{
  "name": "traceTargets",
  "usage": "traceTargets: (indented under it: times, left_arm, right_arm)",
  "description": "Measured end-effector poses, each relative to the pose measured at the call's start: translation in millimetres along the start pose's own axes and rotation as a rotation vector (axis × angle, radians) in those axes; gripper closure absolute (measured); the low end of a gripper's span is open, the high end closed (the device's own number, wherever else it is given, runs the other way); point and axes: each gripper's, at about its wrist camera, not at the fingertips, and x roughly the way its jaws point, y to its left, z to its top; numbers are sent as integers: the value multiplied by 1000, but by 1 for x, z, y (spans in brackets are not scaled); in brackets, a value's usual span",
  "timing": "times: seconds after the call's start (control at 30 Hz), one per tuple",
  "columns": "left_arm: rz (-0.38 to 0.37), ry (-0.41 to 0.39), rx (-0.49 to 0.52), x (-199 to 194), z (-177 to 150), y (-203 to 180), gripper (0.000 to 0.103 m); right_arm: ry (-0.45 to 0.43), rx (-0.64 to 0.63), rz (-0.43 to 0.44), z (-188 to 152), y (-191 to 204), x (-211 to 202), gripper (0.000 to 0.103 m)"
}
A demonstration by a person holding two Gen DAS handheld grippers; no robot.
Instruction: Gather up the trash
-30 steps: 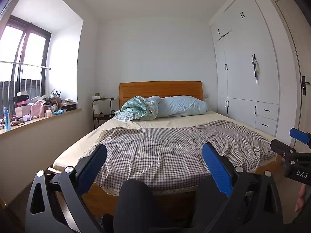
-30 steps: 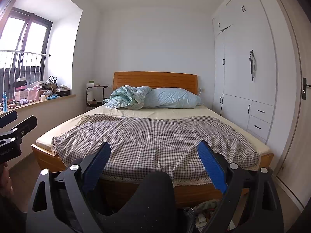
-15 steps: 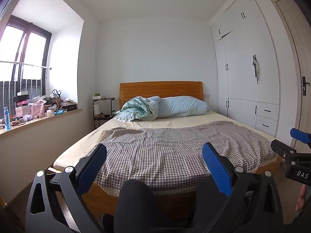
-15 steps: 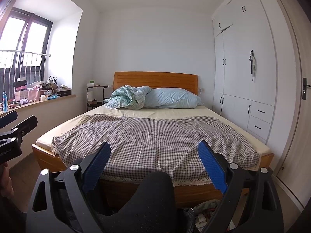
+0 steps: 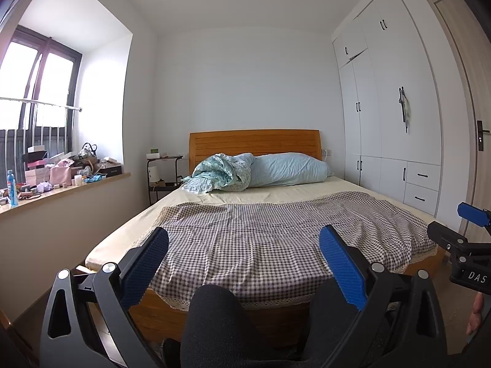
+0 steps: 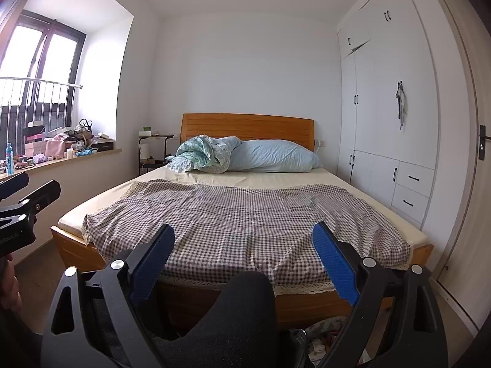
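The bed (image 5: 276, 190) stood against the far wall, pillow (image 5: 288, 170) and bundled quilt (image 5: 218, 173) at its head. A side table (image 5: 162, 171) stood left of it, the wardrobe (image 5: 389, 116) right, the cluttered windowsill (image 5: 61, 184) along the left wall.

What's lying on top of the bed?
On the bed: a checked blanket, a crumpled teal quilt and a blue pillow. No trash visible; anything beneath the blanket is hidden.

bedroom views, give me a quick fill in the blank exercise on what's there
1. The checked blanket lies on the ____.
2. The left gripper has its jaws ____.
3. The blue bottle stands on the ____.
4. The pillow leans against the wooden ____.

Missing words: bed; open; windowsill; headboard
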Motion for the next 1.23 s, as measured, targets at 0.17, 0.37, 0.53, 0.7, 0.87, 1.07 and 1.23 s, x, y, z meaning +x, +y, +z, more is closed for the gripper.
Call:
traceTargets:
  times: [0.17,0.37,0.53,0.7,0.87,1.07,1.23]
  left_arm:
    - [-2,1,2,0,-1,-1,8]
    - [-3,5,5,0,-1,-2,8]
    - [-6,8,8,0,-2,-2,8]
    - [-1,9,16,0,-2,-3,8]
    - [-6,8,27,-1,-3,-5,8]
    - [-13,9,25,0,-3,-3,8]
    - [-20,22,9,8,-2,4,8]
  right_arm:
    - [0,1,0,0,0,0,16]
    - [4,1,4,0,0,0,15]
    - [3,-1,4,1,-1,0,15]
    - [6,-1,3,1,-1,2,15]
    - [8,1,1,1,-1,2,15]
    - [8,3,-2,0,-2,2,15]
    - [7,9,-3,-1,-6,3,15]
